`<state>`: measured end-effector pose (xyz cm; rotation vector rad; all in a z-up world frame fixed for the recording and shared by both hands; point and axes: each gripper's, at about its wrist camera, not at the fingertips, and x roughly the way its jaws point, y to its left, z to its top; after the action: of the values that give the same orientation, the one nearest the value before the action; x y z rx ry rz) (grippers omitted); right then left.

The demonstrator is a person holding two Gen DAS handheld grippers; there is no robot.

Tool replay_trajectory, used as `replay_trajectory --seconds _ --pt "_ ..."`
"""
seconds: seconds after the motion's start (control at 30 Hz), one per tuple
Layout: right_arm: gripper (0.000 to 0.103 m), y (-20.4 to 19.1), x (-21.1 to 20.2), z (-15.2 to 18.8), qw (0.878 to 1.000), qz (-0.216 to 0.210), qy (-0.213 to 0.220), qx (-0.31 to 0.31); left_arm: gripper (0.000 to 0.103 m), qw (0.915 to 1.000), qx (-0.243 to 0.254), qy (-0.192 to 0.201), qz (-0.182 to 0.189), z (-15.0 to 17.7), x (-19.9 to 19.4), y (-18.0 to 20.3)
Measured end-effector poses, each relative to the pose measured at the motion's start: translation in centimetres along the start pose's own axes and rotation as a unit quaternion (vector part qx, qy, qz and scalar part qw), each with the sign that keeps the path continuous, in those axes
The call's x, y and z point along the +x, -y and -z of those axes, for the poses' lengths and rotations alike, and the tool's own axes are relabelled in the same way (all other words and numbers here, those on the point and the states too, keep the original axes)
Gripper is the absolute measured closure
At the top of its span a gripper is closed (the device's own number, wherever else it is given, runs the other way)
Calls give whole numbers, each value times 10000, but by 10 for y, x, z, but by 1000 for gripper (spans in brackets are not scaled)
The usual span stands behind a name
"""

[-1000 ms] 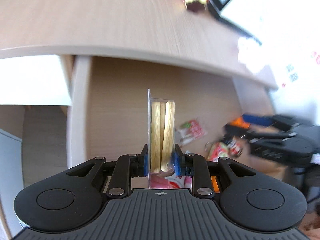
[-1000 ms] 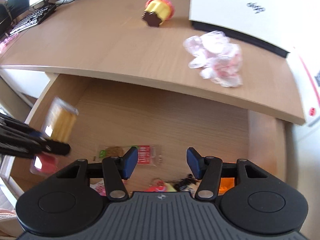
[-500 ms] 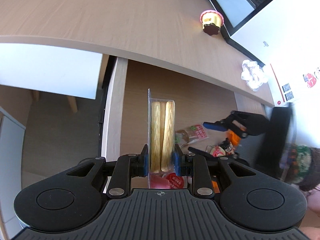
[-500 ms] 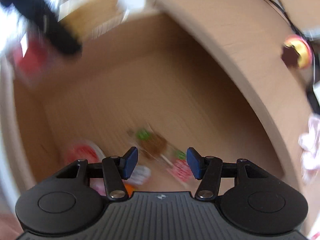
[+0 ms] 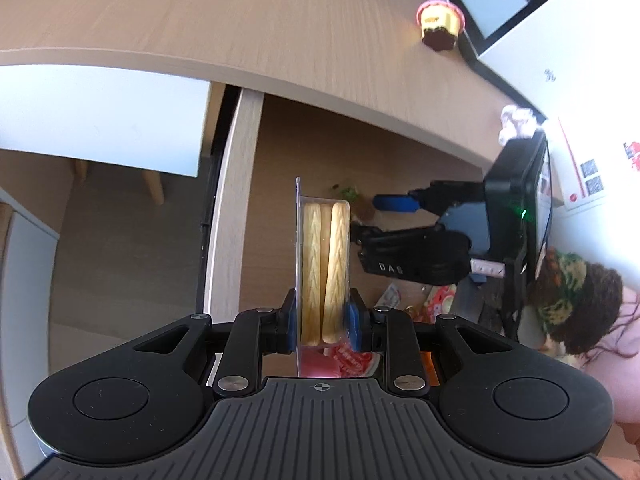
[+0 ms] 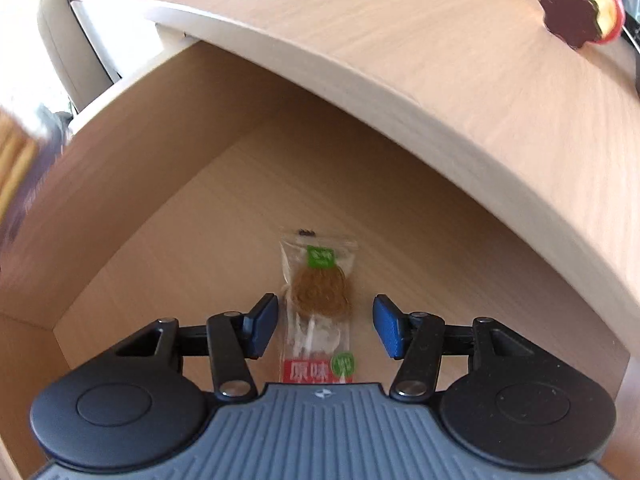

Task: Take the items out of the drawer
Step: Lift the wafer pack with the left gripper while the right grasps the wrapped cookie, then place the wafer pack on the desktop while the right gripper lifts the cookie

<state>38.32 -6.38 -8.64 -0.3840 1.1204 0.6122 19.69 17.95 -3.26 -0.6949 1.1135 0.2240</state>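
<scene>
Desk [image 5: 200, 8]: light wood top, overhanging the pulled-out drawer; a small yellow-and-pink cupcake-shaped toy [image 5: 439, 26] stands on it, well away from the work.

Drawer [image 6: 224, 200]: open, bare wooden floor toward the back. Several small packets lie at its near end, seen past the left tool; their kinds are too small to tell.

Left tool [image 5: 322, 322]: clamped on a clear pack of biscuit sticks [image 5: 324, 268], gripped at its lower end and held upright. The pack is lifted clear of the drawer floor.

Right tool [image 6: 326, 328]: fingers apart, nothing between the pads, pointing steeply down into the drawer.

Snack packet [image 6: 318, 308]: clear wrapper with a brown round piece inside, green label at the far end, red band at the near end. It lies flat on the drawer floor, lengthwise between the two open fingers, nearer the left pad. Whether the pads have reached its level cannot be told.

Step in hand: one item already taken by the left tool; the right is lined up for a second pick.

Next move, as judged: lower onto the packet, then close across its narrow width. A flat, thin wrapper may slip or crumple.
</scene>
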Motion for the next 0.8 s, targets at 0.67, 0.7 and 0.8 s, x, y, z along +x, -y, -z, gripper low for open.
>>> replay_trajectory --seconds 0.67,0.7,0.8 --pt "67 -20 -160 46 9781 194 1361 1564 77 9917 924 801 384 -34 -38 60" --pt "67 -21 -161 37 9752 295 1413 1676 77 9904 923 918 458 -50 -41 67" --pt "67 -6 -184 53 9687 613 1494 1883 77 9884 796 1154 591 -100 -35 82"
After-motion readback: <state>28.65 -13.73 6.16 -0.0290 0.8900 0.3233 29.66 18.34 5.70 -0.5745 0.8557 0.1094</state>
